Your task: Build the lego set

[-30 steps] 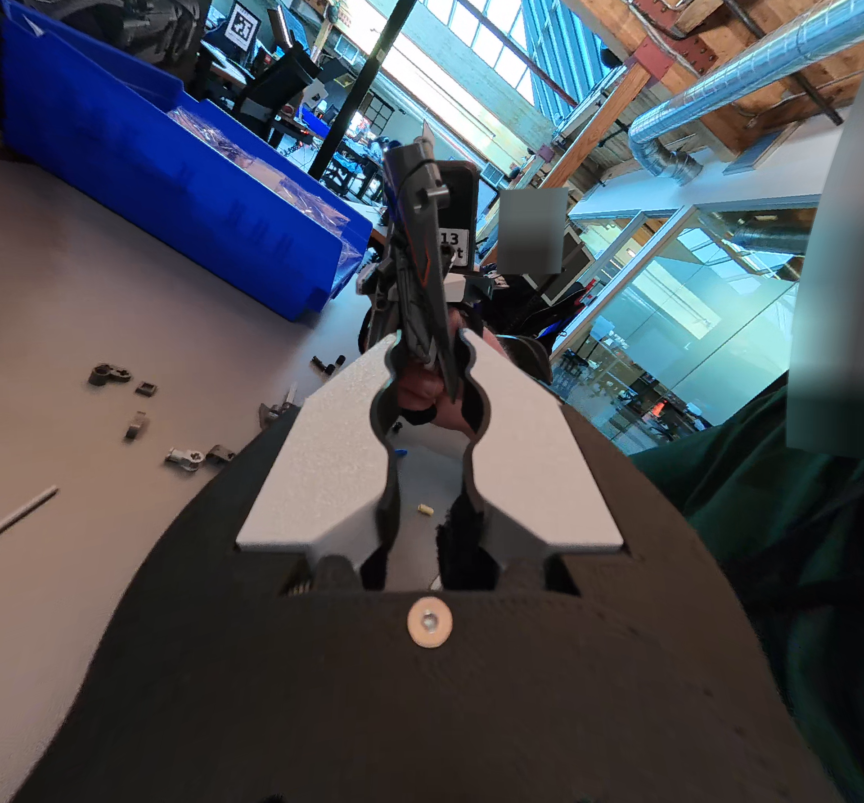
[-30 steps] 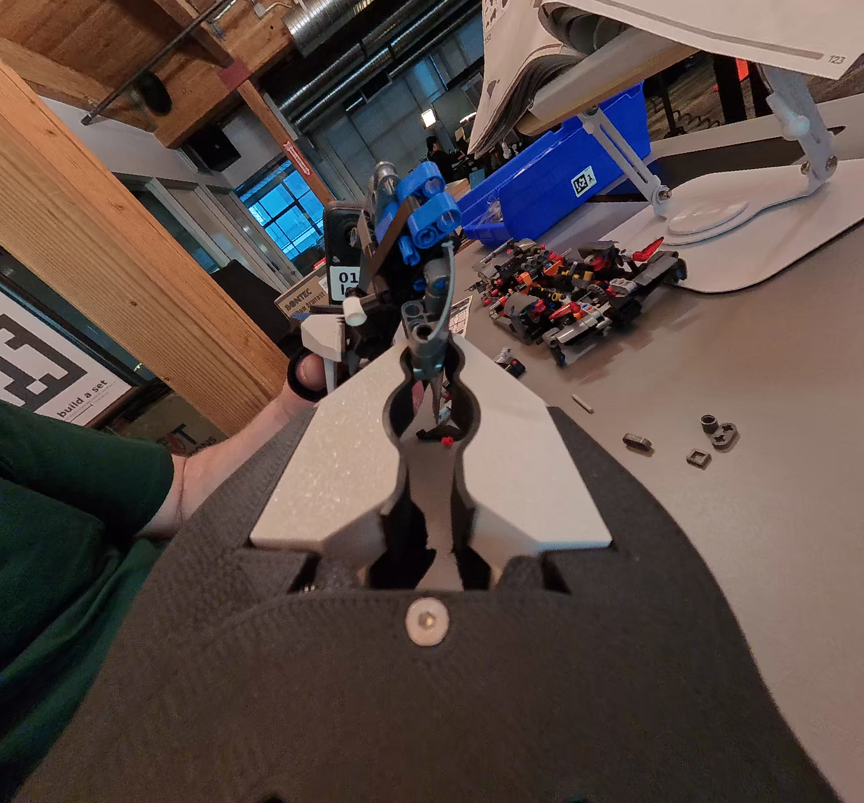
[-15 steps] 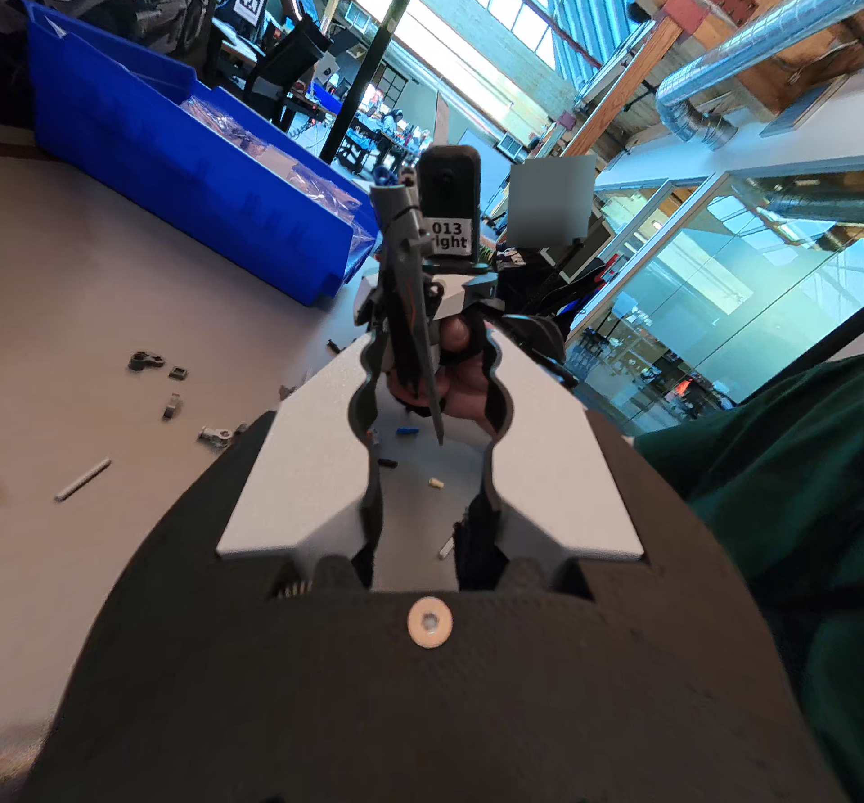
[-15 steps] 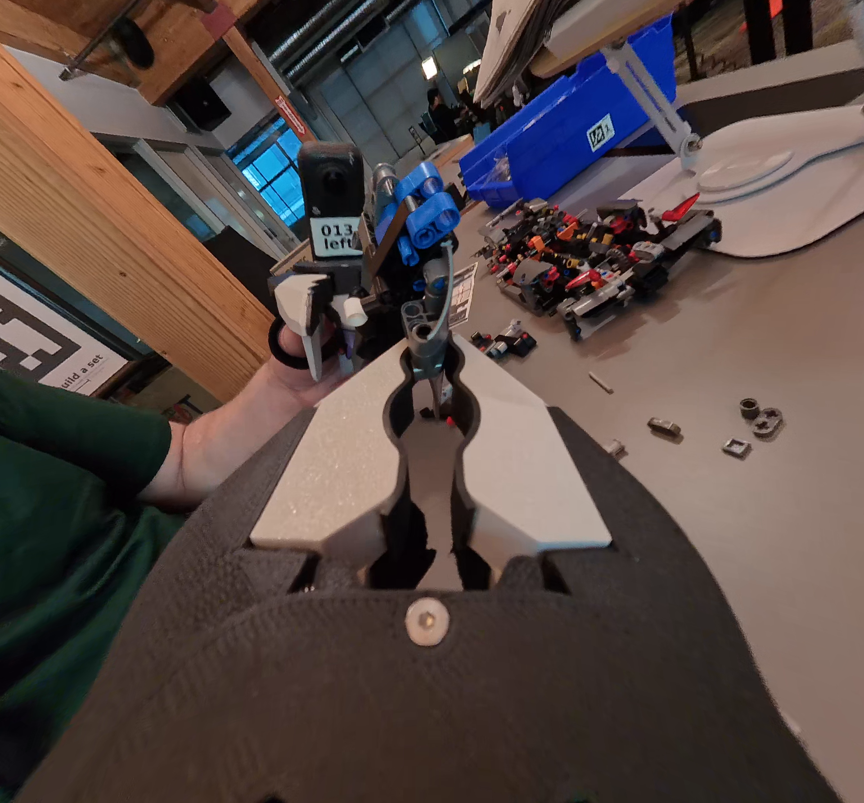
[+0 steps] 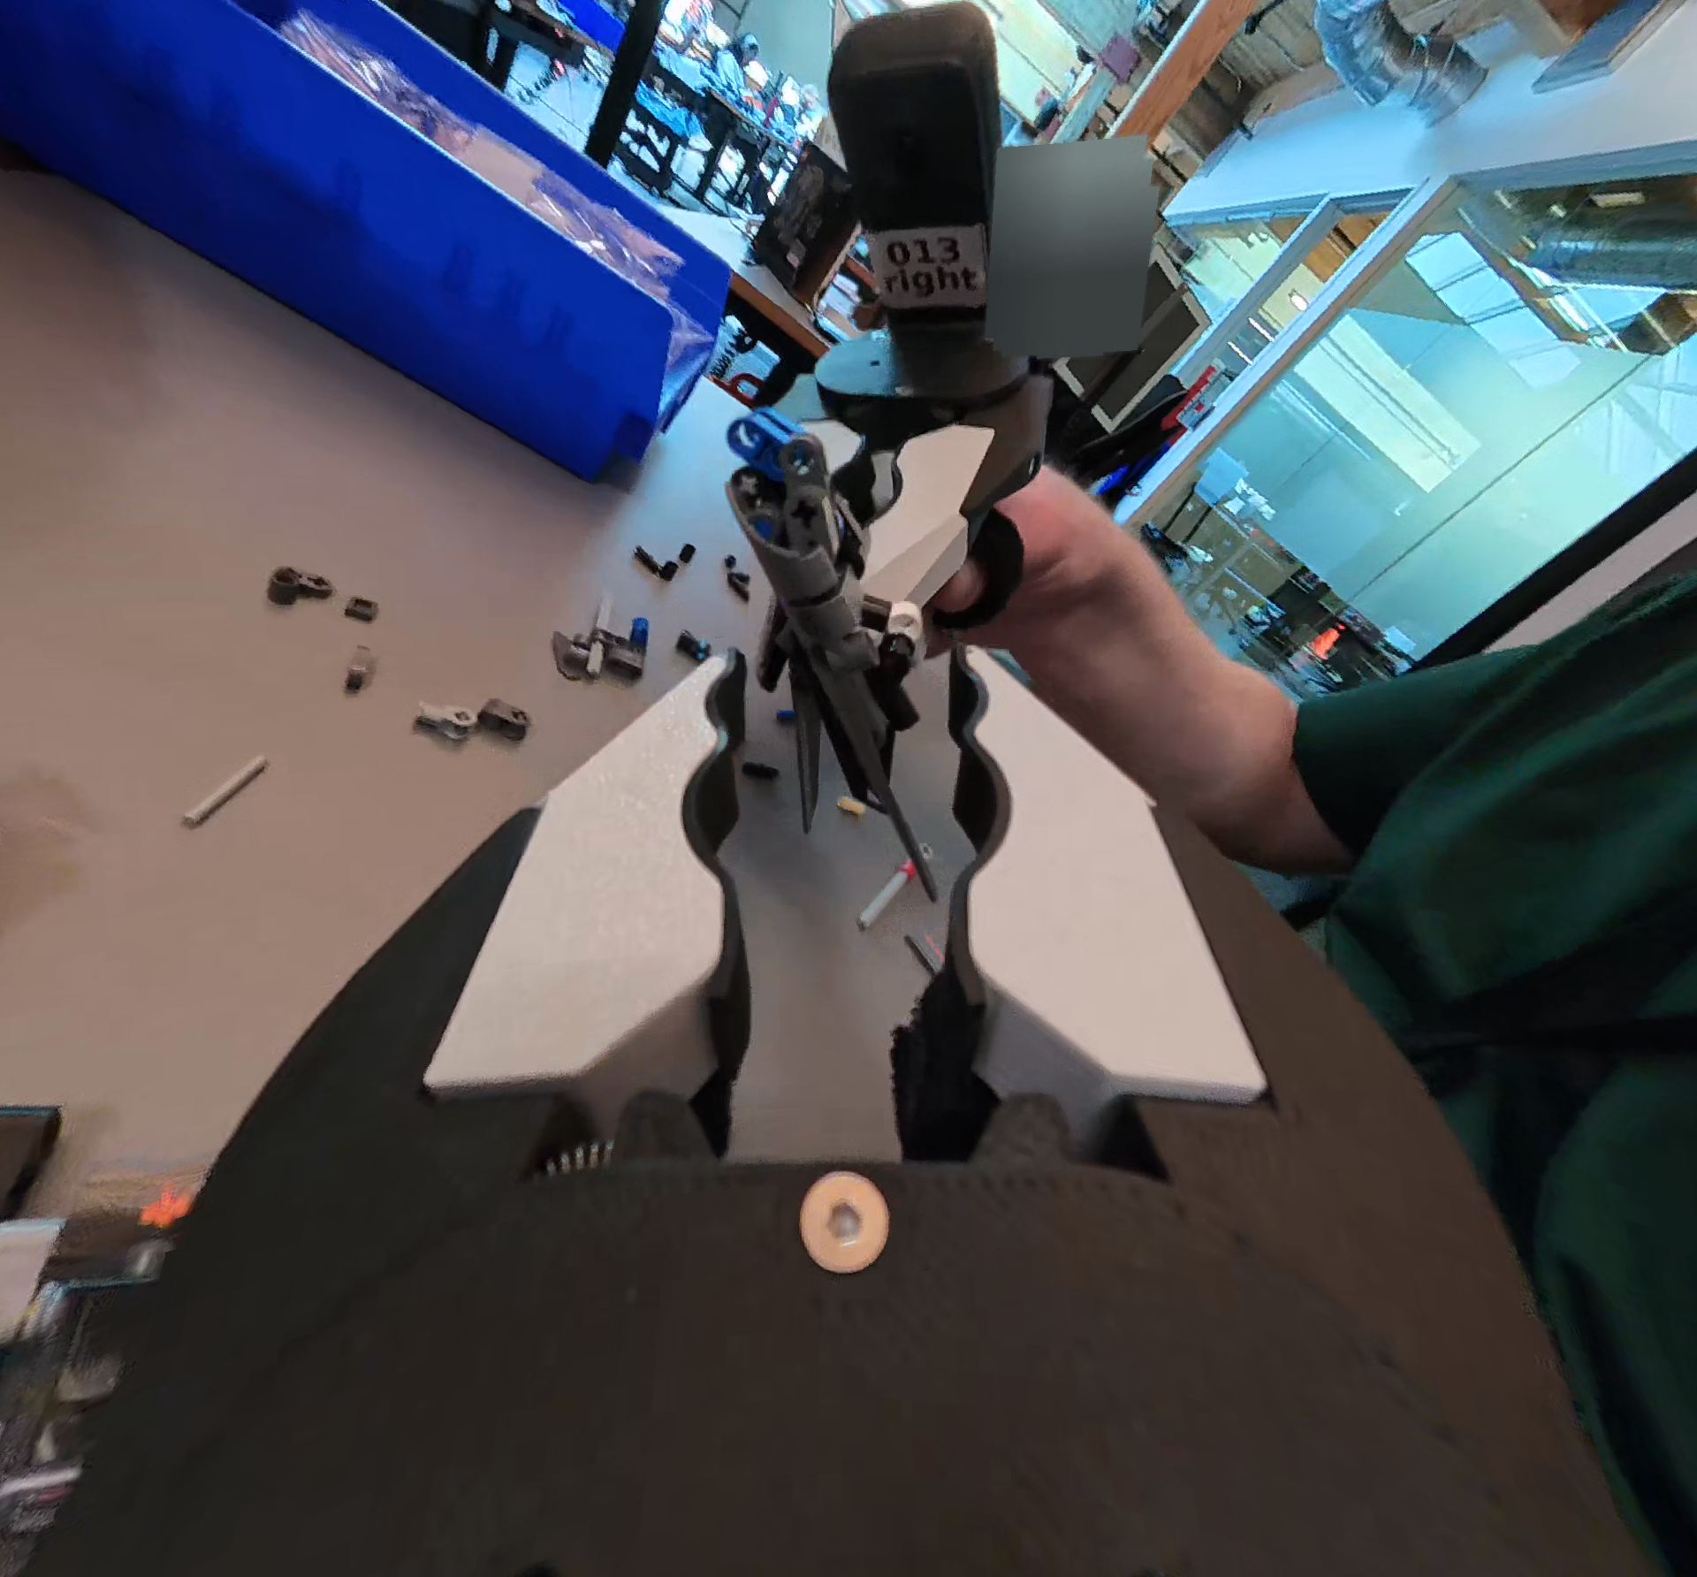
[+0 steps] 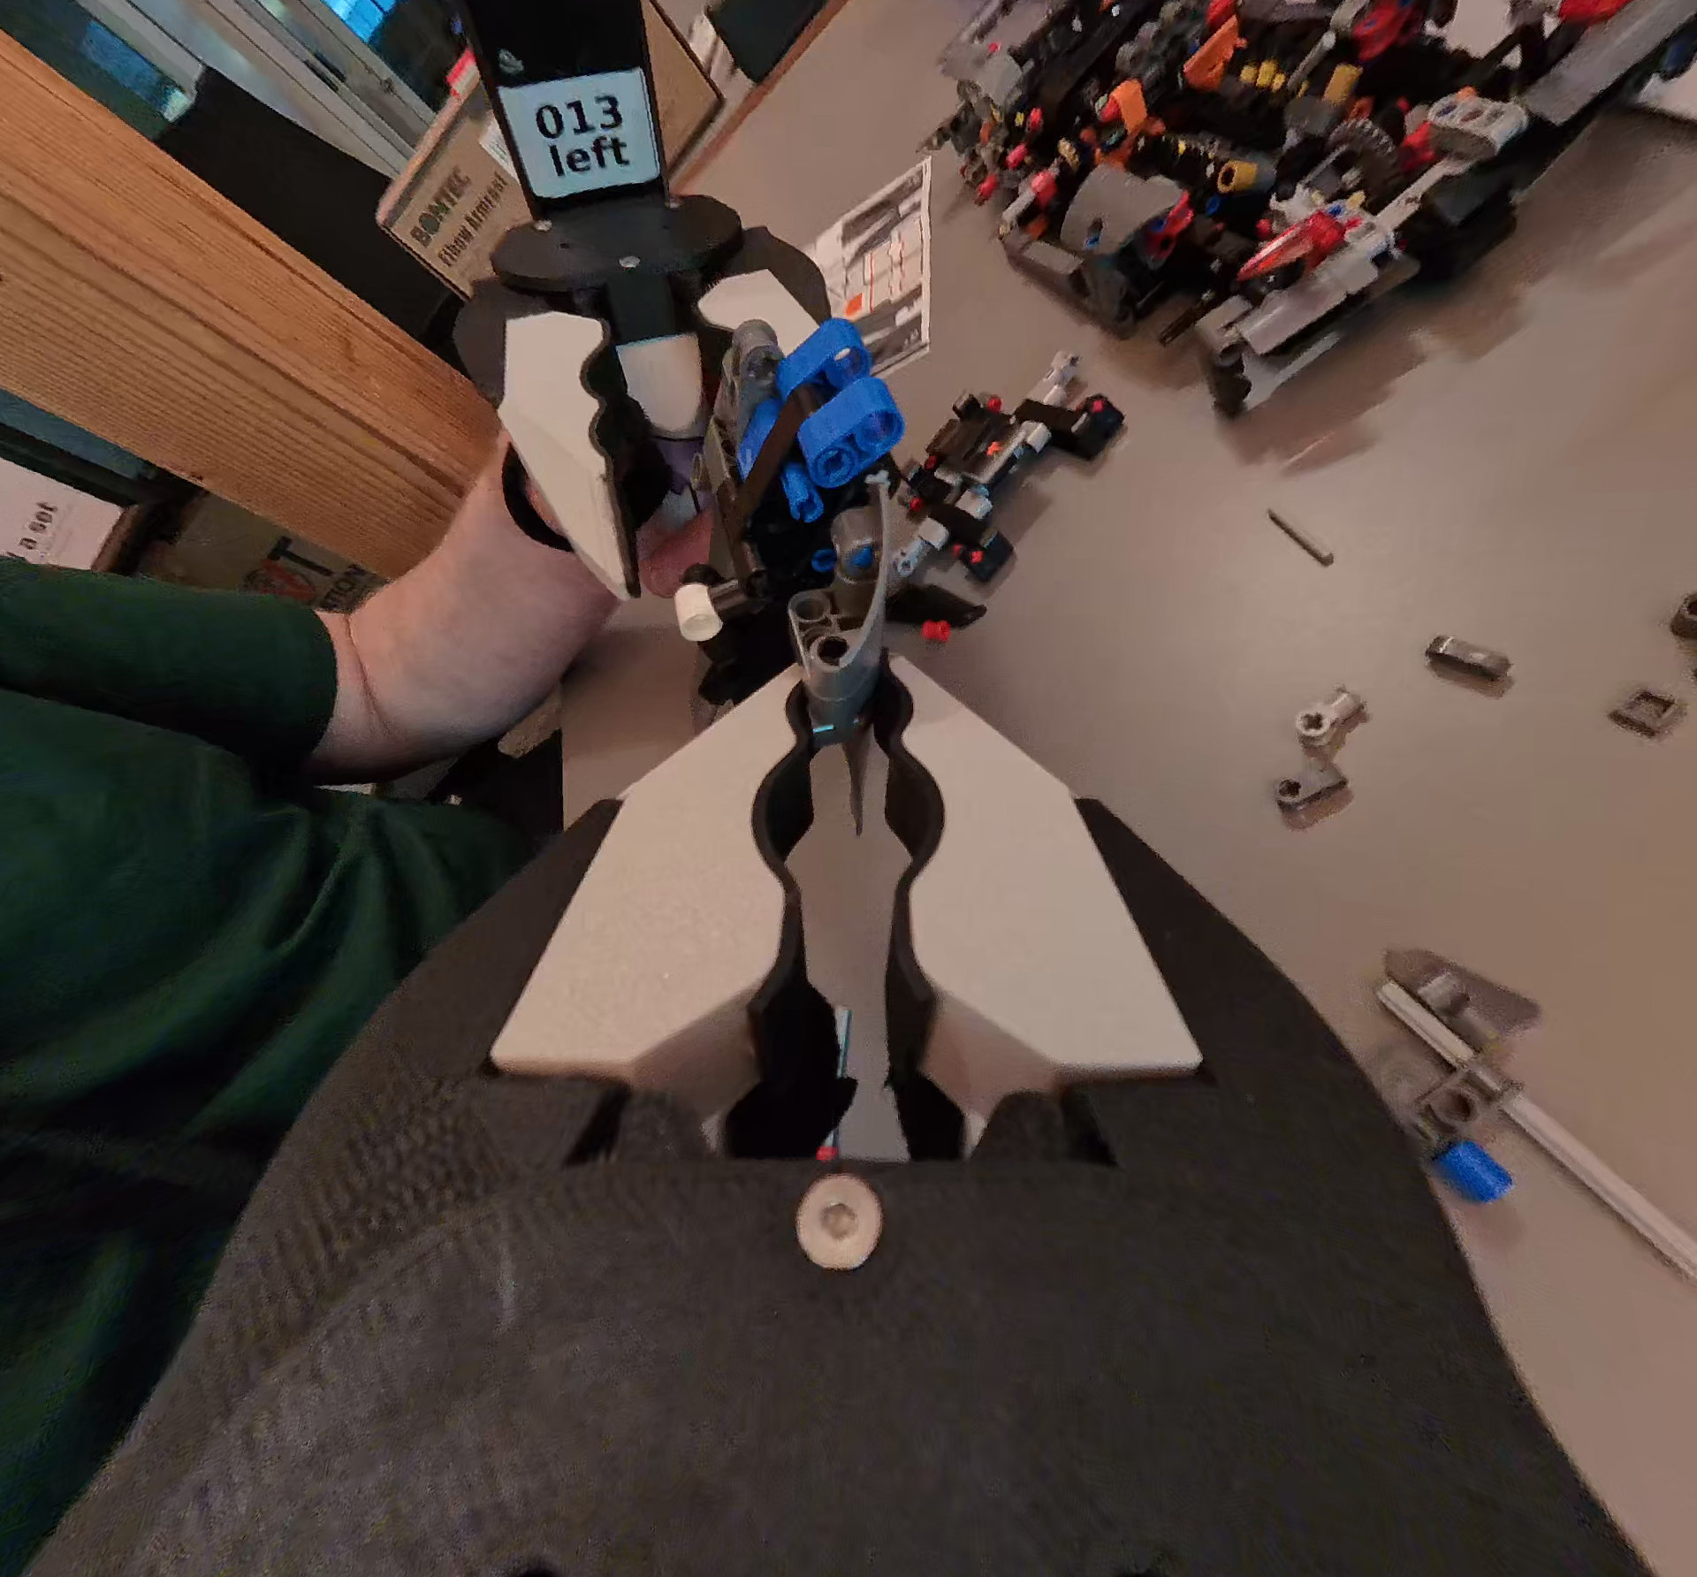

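Observation:
A small lego sub-assembly (image 6: 831, 468), with blue connectors on top and a grey curved panel below, is held upright over the table. My right gripper (image 6: 845, 693) is shut on the lower end of its grey panel. In the left wrist view the sub-assembly (image 5: 808, 596) stands just beyond my left gripper (image 5: 845, 679), which is open and empty, with a thin dark tip of the sub-assembly reaching down between its fingers. The left gripper (image 6: 634, 422) also shows in the right wrist view, open beside the sub-assembly. The right gripper's body (image 5: 927, 477) shows behind the sub-assembly.
A large part-built lego car (image 6: 1286, 155) lies at the far right, with a small black sub-assembly (image 6: 1001, 449) and a paper sheet (image 6: 882, 265) nearer. Loose grey pieces (image 6: 1322, 752) and a grey beam with a blue pin (image 6: 1460, 1110) lie on the table. A blue bin (image 5: 321, 155) stands at the far left. Less than 4 cm separates the two grippers' tips.
My left gripper has opened, let go of the sub-assembly and drawn back from it. My right gripper keeps its hold. Both views have tipped down toward the table.

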